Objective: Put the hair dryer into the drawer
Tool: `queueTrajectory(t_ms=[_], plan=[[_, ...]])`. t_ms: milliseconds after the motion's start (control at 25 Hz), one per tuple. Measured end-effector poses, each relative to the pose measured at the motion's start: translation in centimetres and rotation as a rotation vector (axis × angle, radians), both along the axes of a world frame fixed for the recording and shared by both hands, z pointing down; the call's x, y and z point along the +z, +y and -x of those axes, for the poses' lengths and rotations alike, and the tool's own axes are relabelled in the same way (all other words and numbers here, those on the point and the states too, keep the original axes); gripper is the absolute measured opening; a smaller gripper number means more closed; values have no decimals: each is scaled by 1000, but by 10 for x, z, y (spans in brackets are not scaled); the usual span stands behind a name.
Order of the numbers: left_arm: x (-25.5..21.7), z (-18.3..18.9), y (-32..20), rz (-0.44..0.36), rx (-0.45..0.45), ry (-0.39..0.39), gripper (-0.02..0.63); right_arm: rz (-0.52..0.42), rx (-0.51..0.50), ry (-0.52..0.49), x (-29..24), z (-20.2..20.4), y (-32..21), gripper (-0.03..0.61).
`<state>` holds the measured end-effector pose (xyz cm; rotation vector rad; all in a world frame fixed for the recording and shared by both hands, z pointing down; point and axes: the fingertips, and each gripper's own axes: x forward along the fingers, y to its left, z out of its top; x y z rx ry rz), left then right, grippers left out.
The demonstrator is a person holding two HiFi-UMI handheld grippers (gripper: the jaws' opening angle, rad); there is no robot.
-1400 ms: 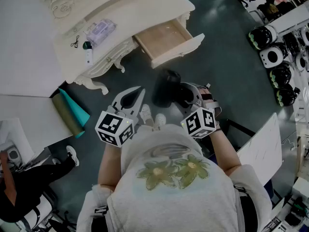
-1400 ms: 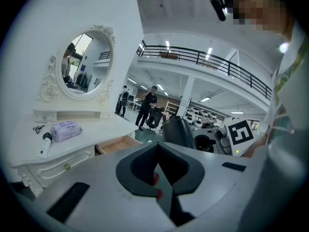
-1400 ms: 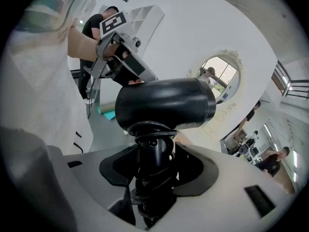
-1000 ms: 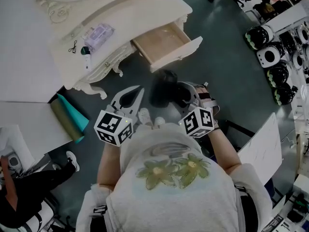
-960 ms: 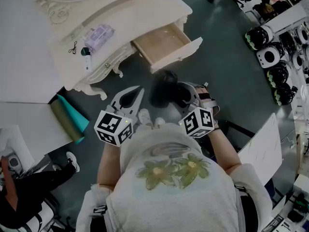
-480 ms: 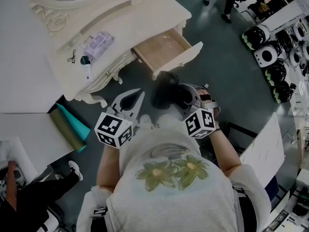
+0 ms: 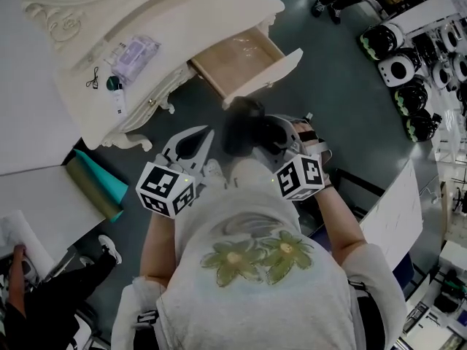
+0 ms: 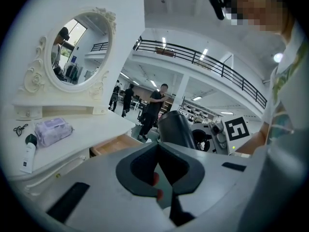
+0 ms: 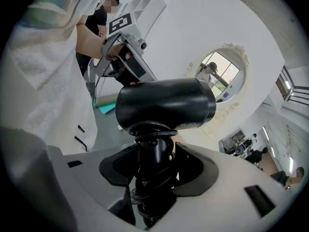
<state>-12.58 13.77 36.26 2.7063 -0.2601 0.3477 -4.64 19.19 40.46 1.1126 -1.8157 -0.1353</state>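
- My right gripper is clamping the hair dryer by its handle.
- My left gripper is idling, jaws together, empty.
- The drawer is standing open; depositing is still pending.

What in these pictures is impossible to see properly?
Drawer: back end hidden under the dressing table top, head view.
Hair dryer: handle's bottom end buried in the right claw, right gripper view.
Tube on the table: print too small, head view.
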Motion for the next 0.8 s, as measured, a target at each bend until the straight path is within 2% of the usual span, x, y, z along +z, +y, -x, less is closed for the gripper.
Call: queueTrajectory(t_ms=[800], plan=[[7,-45,-73,33,-89,-45,9,75,-141,-6,18,-50,-75,219]])
